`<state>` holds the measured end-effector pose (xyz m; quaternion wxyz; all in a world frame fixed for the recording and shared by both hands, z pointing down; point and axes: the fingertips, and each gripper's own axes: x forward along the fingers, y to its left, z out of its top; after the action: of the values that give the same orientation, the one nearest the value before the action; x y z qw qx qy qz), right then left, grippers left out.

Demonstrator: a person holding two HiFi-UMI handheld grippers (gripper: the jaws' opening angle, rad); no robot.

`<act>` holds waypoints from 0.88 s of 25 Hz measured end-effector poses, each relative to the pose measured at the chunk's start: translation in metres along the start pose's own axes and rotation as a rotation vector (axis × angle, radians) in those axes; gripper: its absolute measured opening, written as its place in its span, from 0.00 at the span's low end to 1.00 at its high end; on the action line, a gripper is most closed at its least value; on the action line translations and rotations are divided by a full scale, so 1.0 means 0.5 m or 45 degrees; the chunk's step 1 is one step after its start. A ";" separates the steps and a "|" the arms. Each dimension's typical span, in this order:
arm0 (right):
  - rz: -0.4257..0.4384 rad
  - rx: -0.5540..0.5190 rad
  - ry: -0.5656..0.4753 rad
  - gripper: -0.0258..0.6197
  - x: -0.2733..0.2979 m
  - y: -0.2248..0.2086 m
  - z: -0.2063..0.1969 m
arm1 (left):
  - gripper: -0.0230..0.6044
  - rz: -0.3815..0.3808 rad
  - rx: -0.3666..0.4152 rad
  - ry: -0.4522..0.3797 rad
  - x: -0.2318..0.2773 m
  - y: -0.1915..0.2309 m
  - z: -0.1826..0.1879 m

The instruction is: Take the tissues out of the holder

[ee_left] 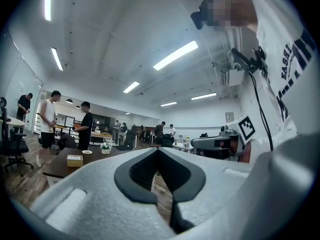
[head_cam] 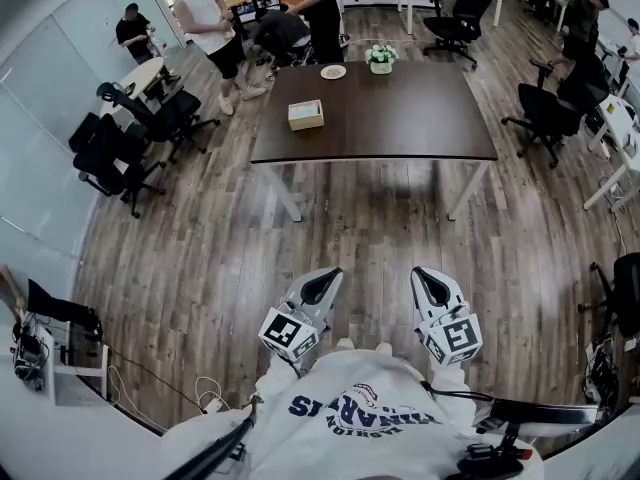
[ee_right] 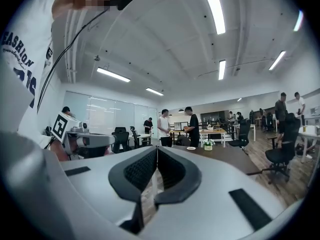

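Observation:
The tissue holder [head_cam: 305, 114], a pale wooden box with white tissue showing on top, stands on the left part of the dark brown table [head_cam: 400, 118], far ahead of me. In the left gripper view the holder [ee_left: 75, 160] is small at the left, on the table's corner. My left gripper [head_cam: 329, 274] and right gripper [head_cam: 422, 274] are held close to my chest above the wooden floor, well short of the table. Both have their jaws shut, tips touching, with nothing between them. The right gripper view does not show the holder.
A small plate [head_cam: 333, 72] and a white flower pot [head_cam: 380, 58] sit at the table's far edge. Two people [head_cam: 210, 23] stand behind the table. Black office chairs [head_cam: 165, 118] stand to the left and others [head_cam: 548, 118] to the right. Cables and gear [head_cam: 40, 353] lie at my lower left.

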<state>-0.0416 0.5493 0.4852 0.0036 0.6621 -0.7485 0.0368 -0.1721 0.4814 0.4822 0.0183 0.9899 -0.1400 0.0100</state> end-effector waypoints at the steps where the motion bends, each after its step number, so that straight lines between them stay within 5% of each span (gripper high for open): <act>1: 0.002 0.000 -0.010 0.05 -0.005 -0.014 -0.003 | 0.04 0.005 0.006 0.003 0.007 -0.005 -0.003; 13: -0.002 0.041 0.017 0.05 0.056 -0.136 -0.029 | 0.04 0.055 -0.035 0.008 0.105 0.047 -0.003; 22: -0.059 0.013 0.043 0.05 0.251 -0.235 -0.019 | 0.04 -0.009 -0.031 -0.004 0.272 0.234 0.004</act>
<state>0.0591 0.4112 0.5075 0.0137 0.6784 -0.7328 0.0516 -0.0738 0.3312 0.4874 0.0302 0.9901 -0.1366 0.0066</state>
